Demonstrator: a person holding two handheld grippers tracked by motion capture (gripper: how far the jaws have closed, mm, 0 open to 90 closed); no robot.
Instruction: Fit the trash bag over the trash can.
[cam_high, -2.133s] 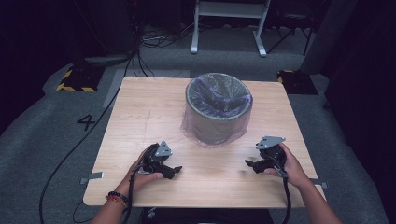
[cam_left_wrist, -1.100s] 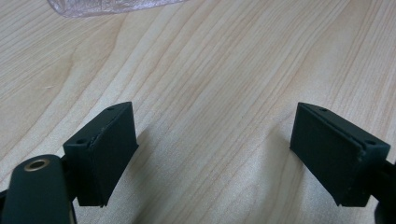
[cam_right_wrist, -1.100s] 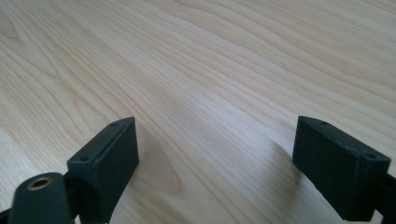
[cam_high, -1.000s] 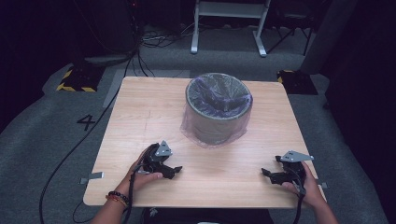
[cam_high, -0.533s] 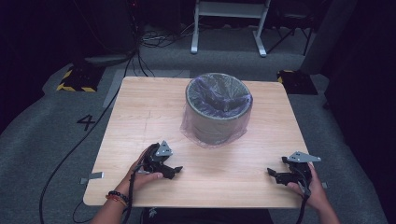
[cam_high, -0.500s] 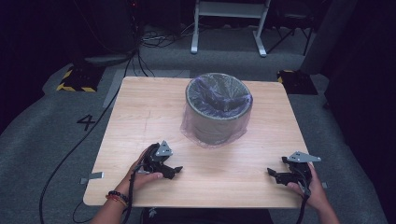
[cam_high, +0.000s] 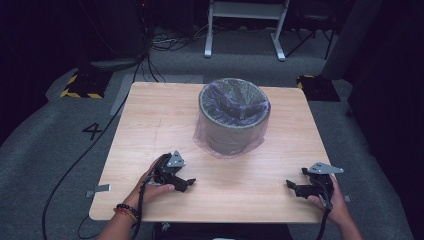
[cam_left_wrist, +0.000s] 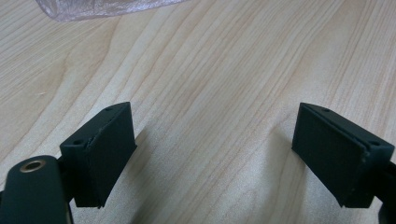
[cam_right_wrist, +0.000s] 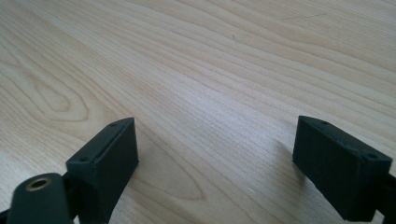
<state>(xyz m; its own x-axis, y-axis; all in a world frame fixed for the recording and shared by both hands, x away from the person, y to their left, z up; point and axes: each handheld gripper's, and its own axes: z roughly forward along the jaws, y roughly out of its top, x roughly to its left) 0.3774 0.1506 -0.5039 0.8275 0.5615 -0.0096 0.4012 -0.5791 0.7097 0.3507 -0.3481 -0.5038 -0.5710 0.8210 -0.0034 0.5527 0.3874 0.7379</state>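
Note:
A grey bin (cam_high: 234, 120) lined with a clear plastic bag stands at the middle back of the wooden table (cam_high: 150, 125). My left gripper (cam_high: 188, 184) rests on the table near the front left, open, its jaws pointing right with bare wood between them. An edge of the bag's plastic (cam_left_wrist: 93, 8) shows at the top of the left gripper view. At the front right corner my right gripper (cam_high: 292, 187) lies on the table, open and holding nothing, jaws pointing left. In both gripper views the black pads (cam_left_wrist: 107, 149) (cam_right_wrist: 109, 161) stand wide apart over the wood.
The table's front edge runs just below both hands, and its right edge (cam_high: 327, 165) is close to the right gripper. Grey carpet surrounds the table, with a black cable (cam_high: 85, 150) on the left and a white frame (cam_high: 245, 25) behind.
Over two seconds the right gripper moved from beside the bin to the front right corner and has held still for the last half second. The left gripper has not moved.

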